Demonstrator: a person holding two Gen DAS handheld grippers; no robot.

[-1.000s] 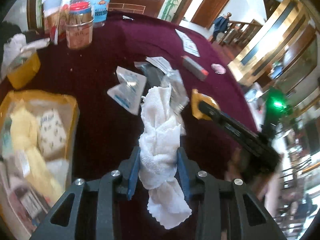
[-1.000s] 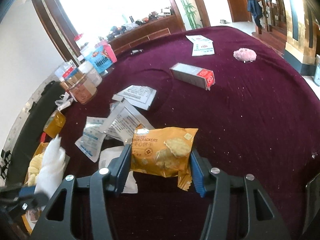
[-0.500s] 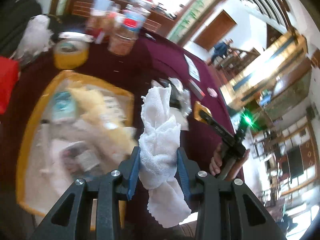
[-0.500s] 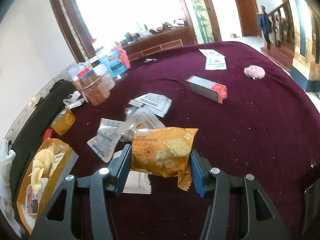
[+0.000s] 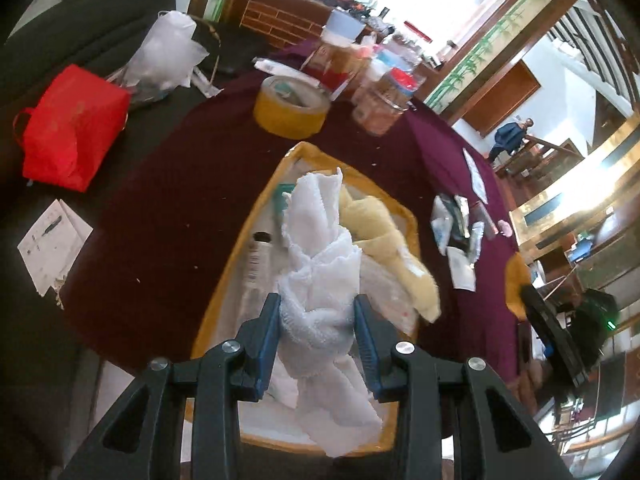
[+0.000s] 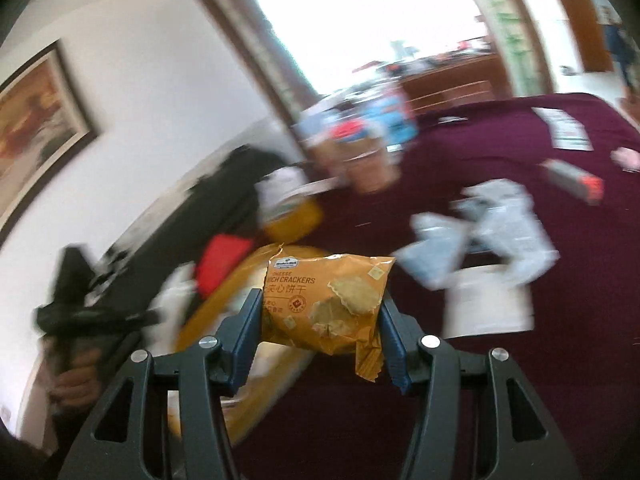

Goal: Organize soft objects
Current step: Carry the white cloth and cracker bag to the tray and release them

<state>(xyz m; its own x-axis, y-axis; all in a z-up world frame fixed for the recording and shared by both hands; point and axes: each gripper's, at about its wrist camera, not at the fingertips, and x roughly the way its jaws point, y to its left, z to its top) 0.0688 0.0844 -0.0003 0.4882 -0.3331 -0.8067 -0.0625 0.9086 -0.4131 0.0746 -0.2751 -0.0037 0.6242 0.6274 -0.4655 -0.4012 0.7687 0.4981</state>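
Both claws are clamped on something soft. Left gripper has its blue pads pressed into the sides of a twisted white cloth, which stands up between the fingers and hangs in a loose flap below them. It hovers over a yellow tray on the maroon table. In the tray lie a pale yellow cloth, white packets and a small dark-capped tube along the left wall.

Right gripper is closed on an orange cracker packet, pinched at both short sides, print facing the camera and a crimped corner drooping beside the right finger. That view is motion-blurred, so the background is smeared; the tray's rim shows just behind and left of the packet. The left gripper's dark body and the hand holding it sit at the far left of that view.

Beyond the tray in the left view stand a roll of yellow tape and a red-lidded jar. A red bag and a clear plastic bag rest on the dark surface off the table's left edge, with a white paper nearer the camera. Loose sachets lie scattered on the table right of the tray, well apart from it.
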